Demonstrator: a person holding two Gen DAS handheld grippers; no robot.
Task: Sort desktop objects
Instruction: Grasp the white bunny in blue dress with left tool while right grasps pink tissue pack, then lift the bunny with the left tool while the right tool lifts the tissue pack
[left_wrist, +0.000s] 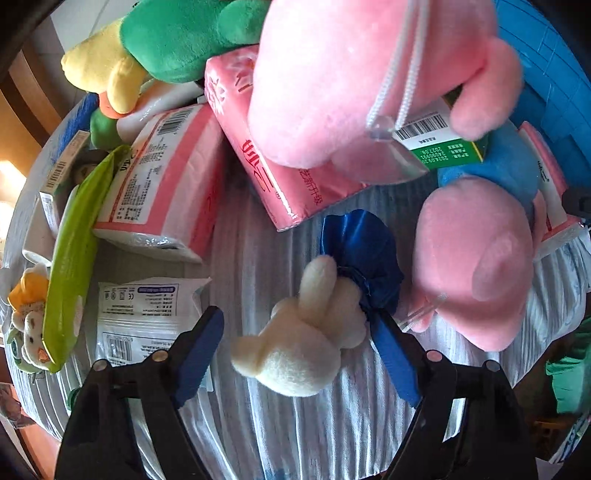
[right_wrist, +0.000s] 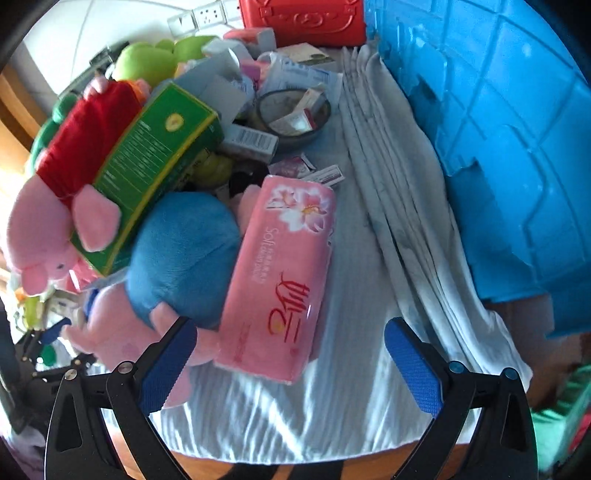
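The left gripper (left_wrist: 299, 349) points steeply downward, its black arms splayed and its blue-padded fingers (left_wrist: 199, 354) standing apart, not pressing on anything. The right gripper (right_wrist: 290, 363) is angled down just as steeply, its jaws spread wide with nothing clamped between the blue pads (right_wrist: 413, 369)

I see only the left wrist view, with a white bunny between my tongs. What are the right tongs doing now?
Observer: The right tongs are open and hold nothing; the near end of a pink tissue pack lies between their tips.
Operator: Is there any container further behind this pack?
Observer: Yes, a bowl with small boxes in it stands nearer than a red case.
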